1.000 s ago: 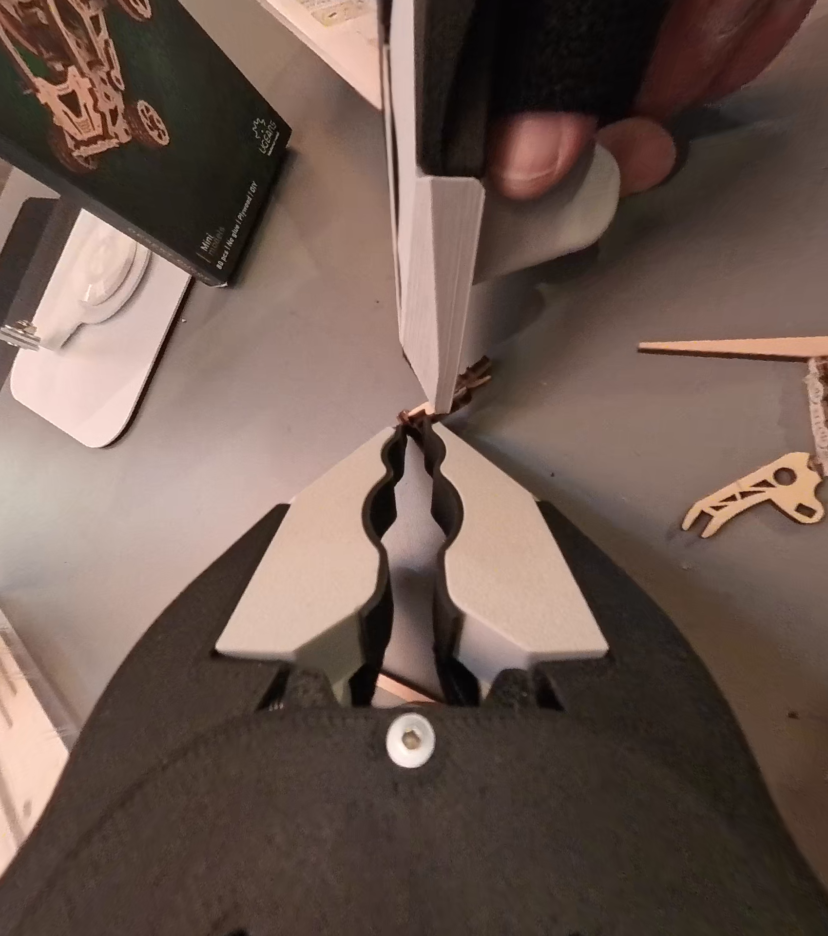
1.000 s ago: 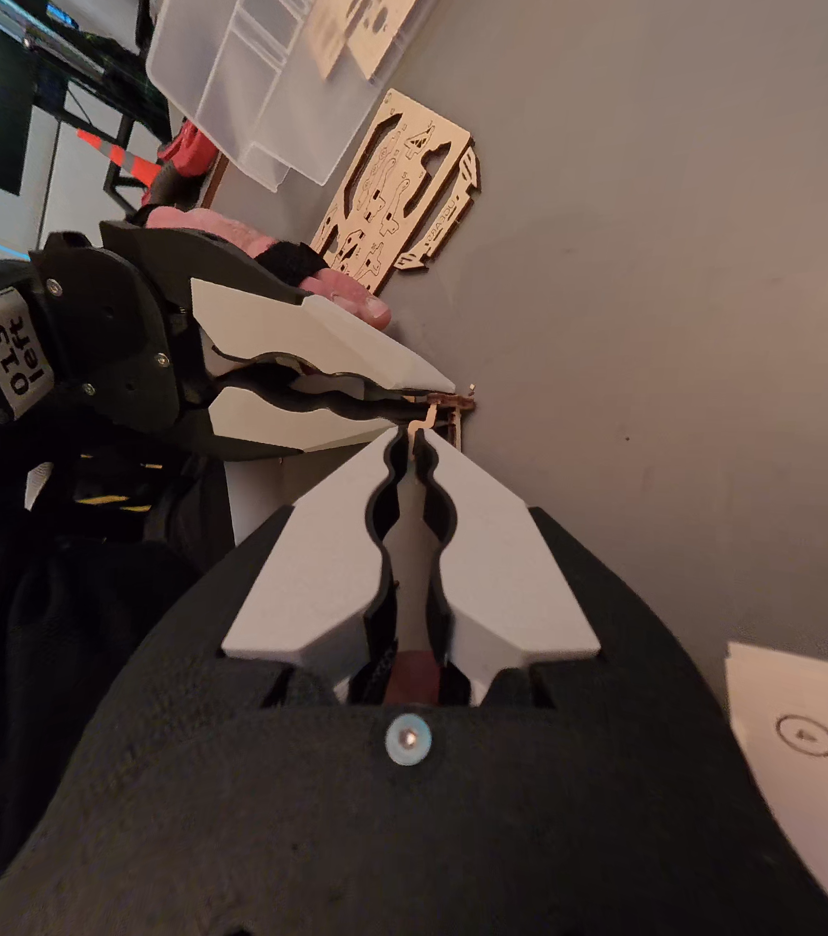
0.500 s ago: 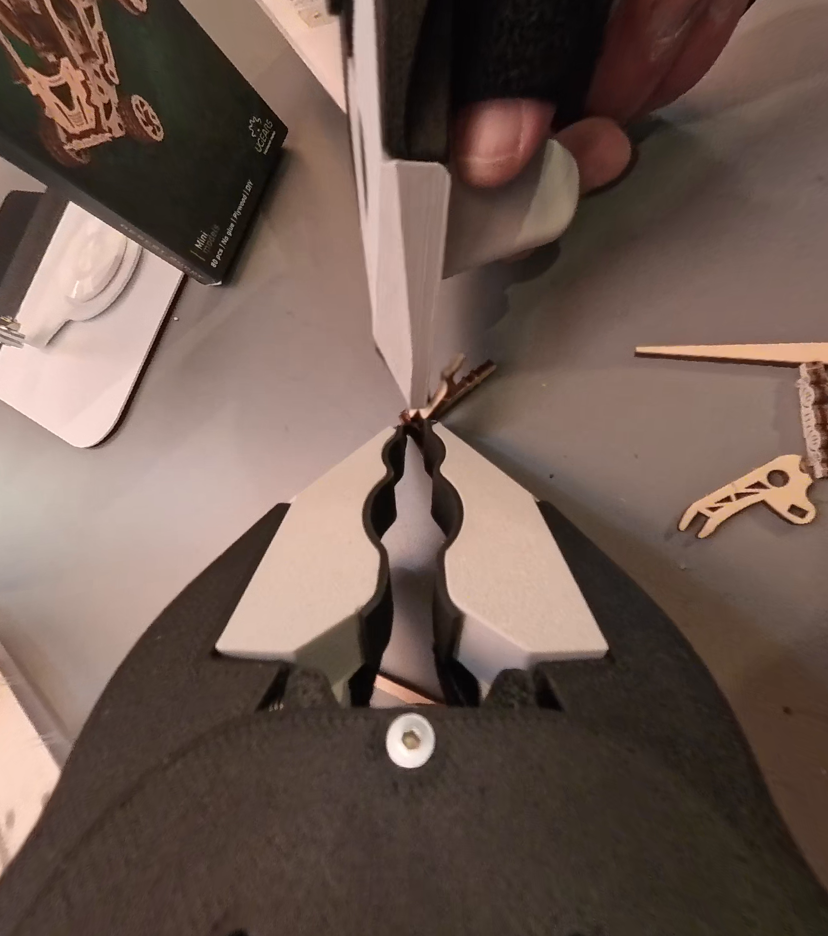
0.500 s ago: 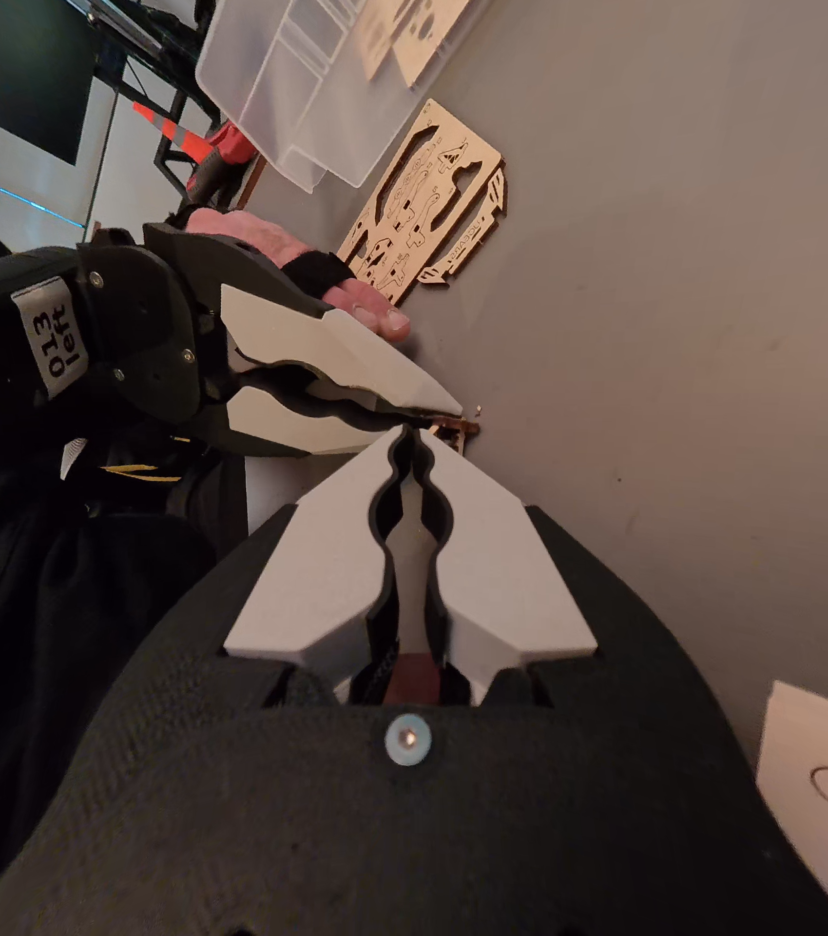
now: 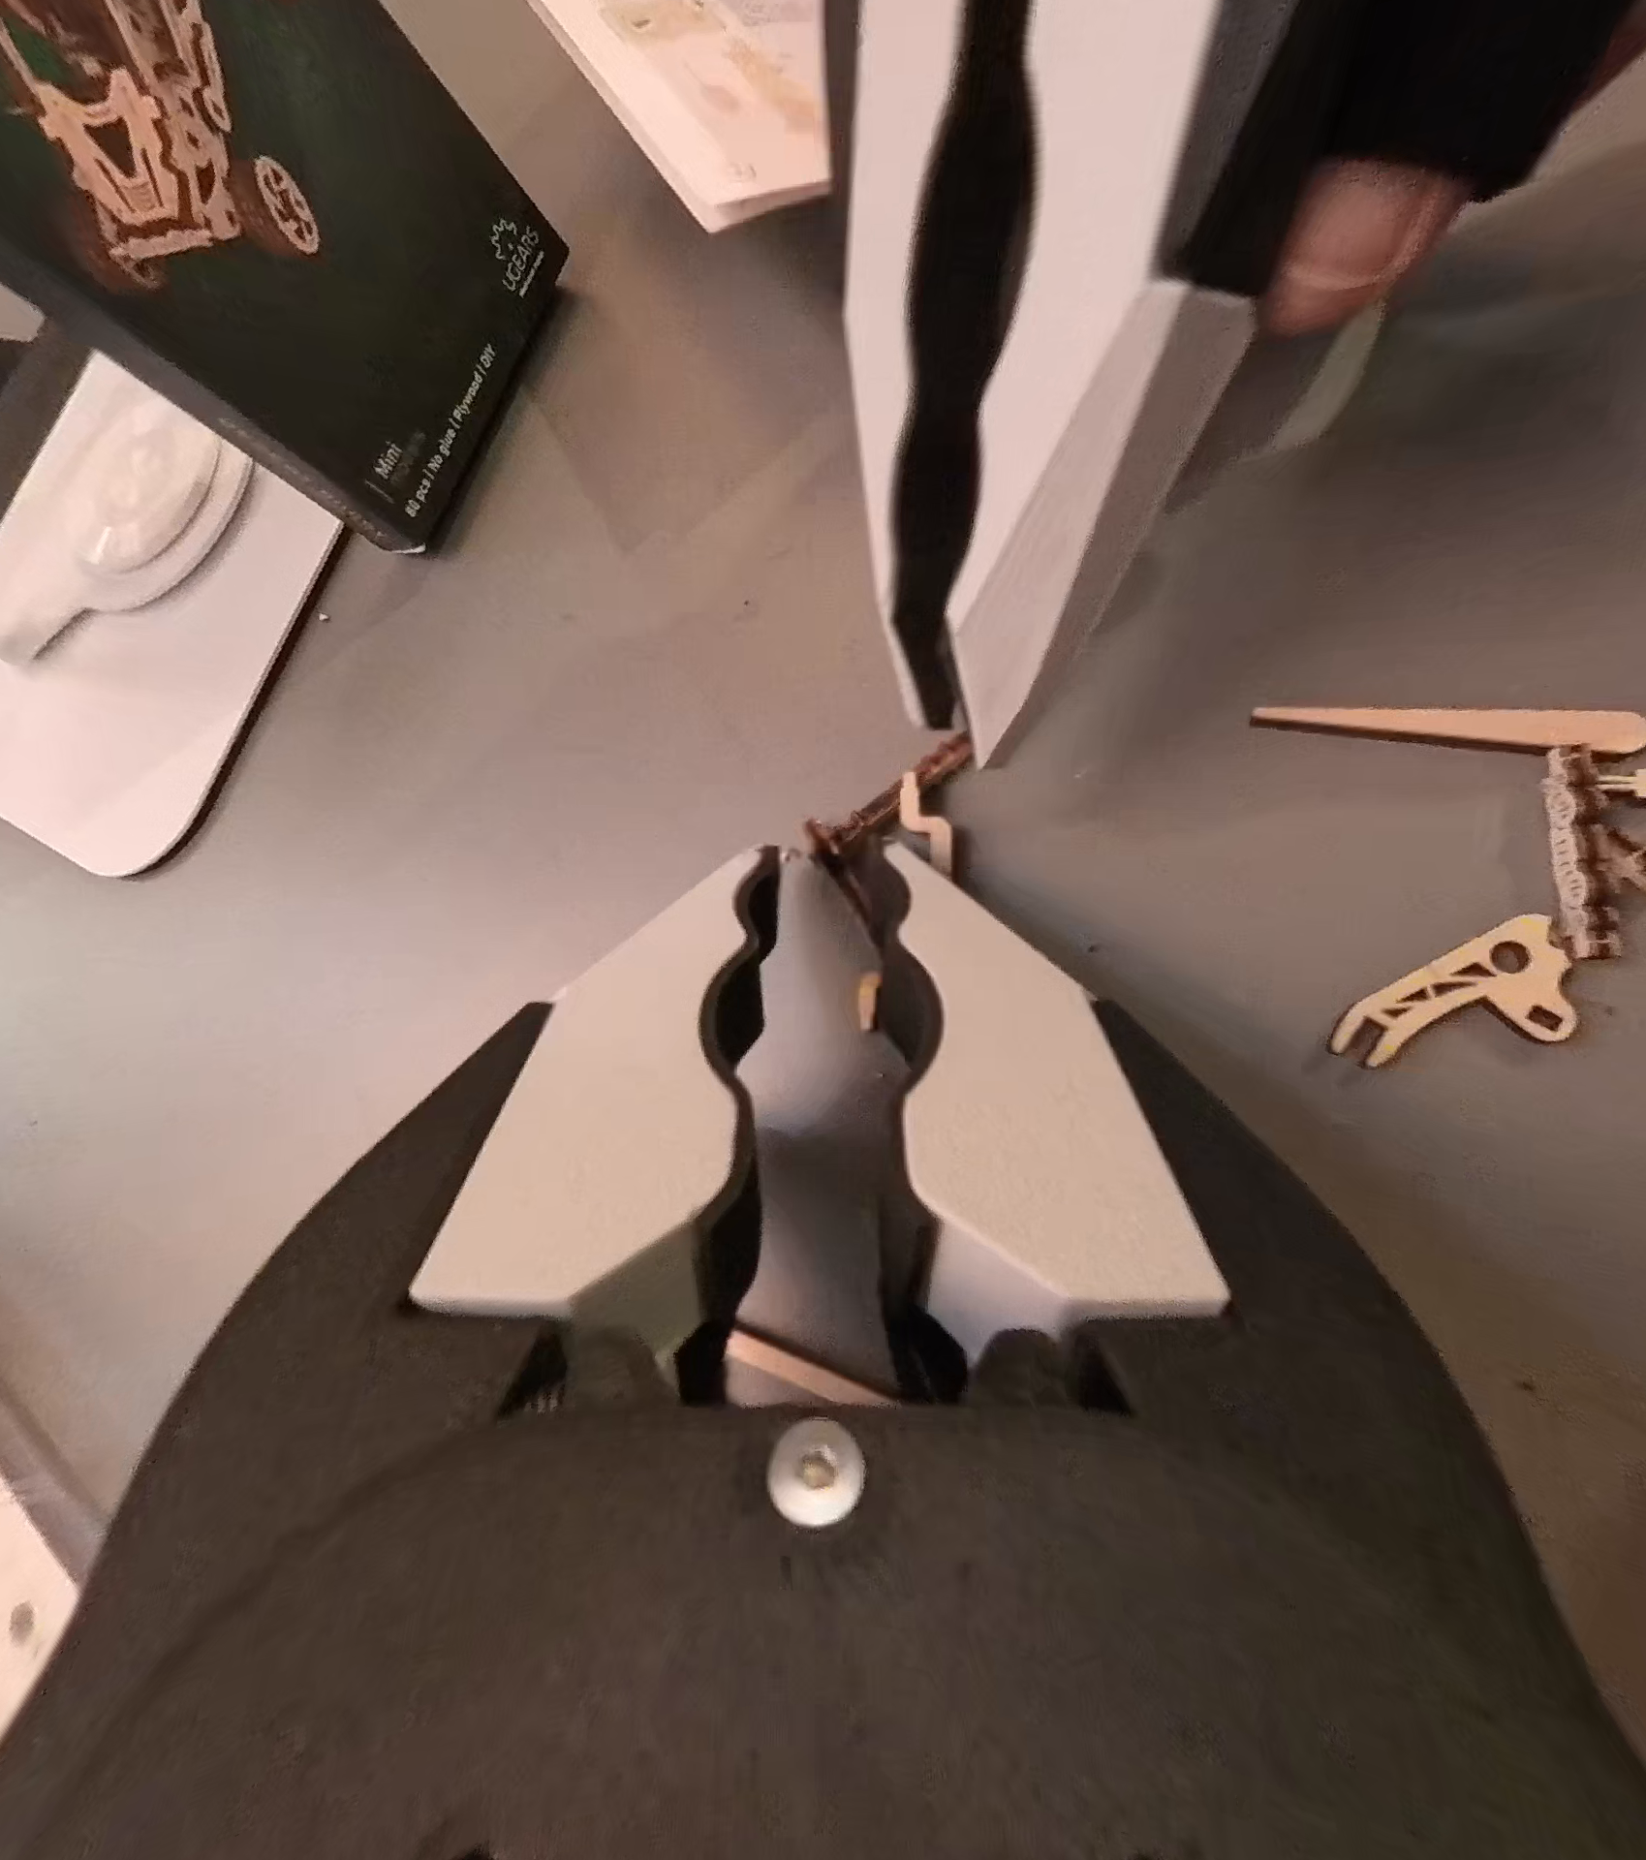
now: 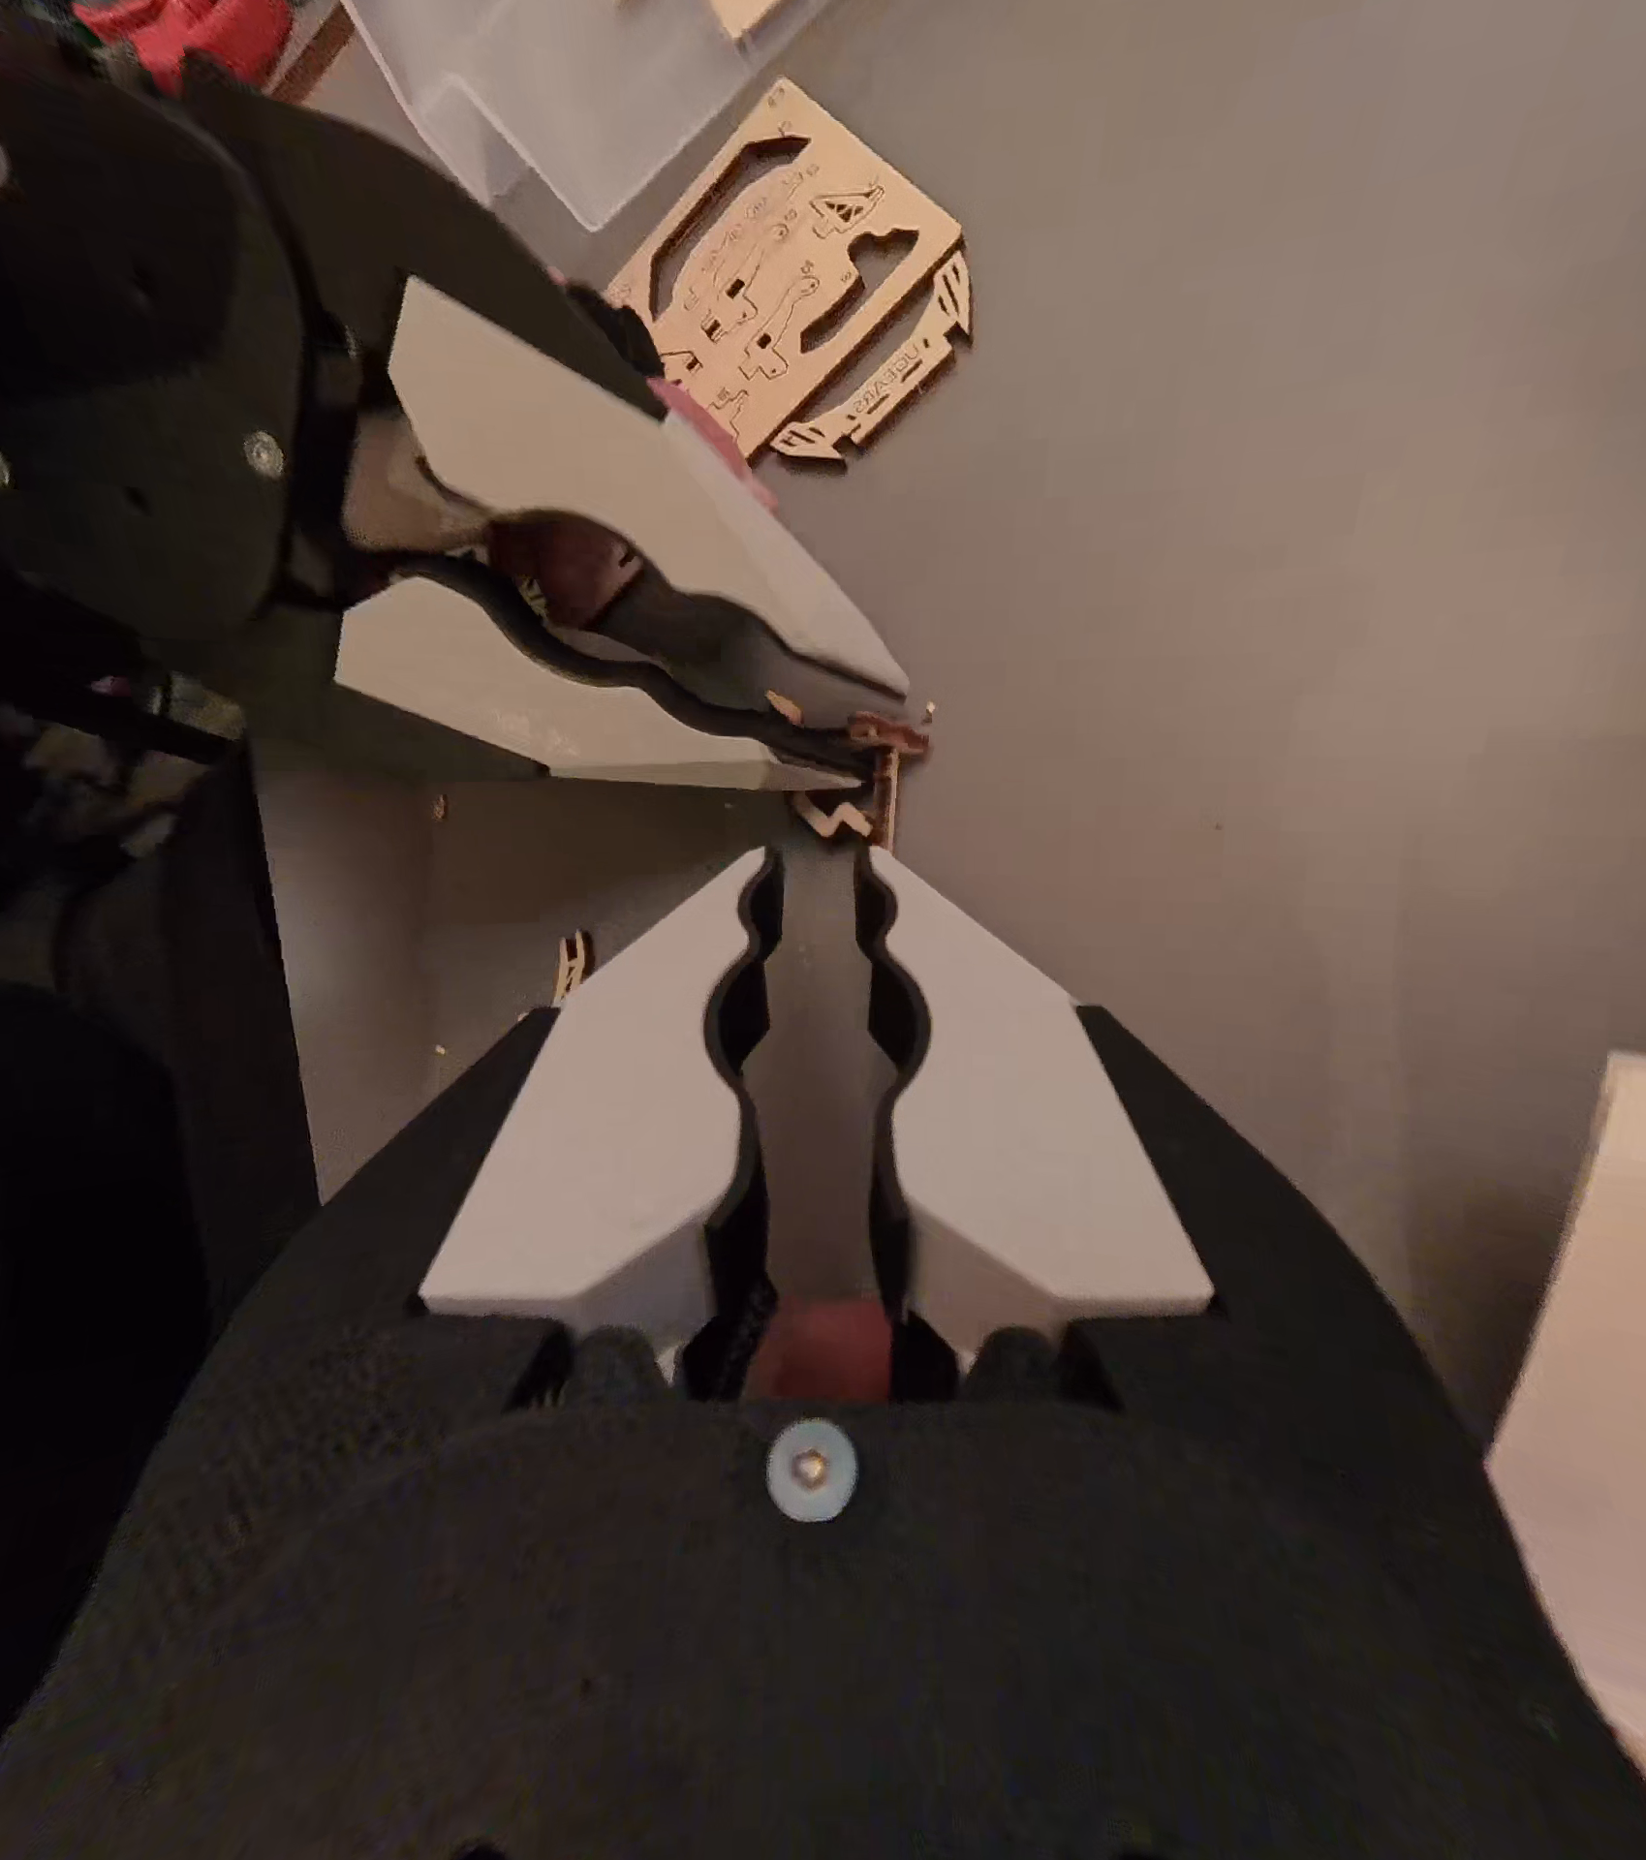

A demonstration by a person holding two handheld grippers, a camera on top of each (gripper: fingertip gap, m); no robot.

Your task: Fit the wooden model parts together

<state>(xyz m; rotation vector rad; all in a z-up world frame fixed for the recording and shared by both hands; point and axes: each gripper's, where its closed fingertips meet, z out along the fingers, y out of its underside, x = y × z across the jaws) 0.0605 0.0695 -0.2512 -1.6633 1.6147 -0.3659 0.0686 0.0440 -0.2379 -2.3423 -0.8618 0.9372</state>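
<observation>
Withdrawn from my left claw (image 5: 824, 856), which pinches the wooden assembly (image 5: 884, 805), right claw (image 6: 813, 856) now gapes empty: refit next, realign beside assembly.

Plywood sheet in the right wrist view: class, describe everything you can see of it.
The plywood sheet is a thin, pale, laser-cut wooden panel, roughly rectangular with clipped corners. Several large openings show where parts have been taken out, while small shapes remain inside and the edges carry lattice-like cut-outs. Some markings are etched on it. It lies flat and askew on the grey table, just beside a clear plastic box. Its lower left corner is hidden behind the left claw and the hand holding it.
</observation>
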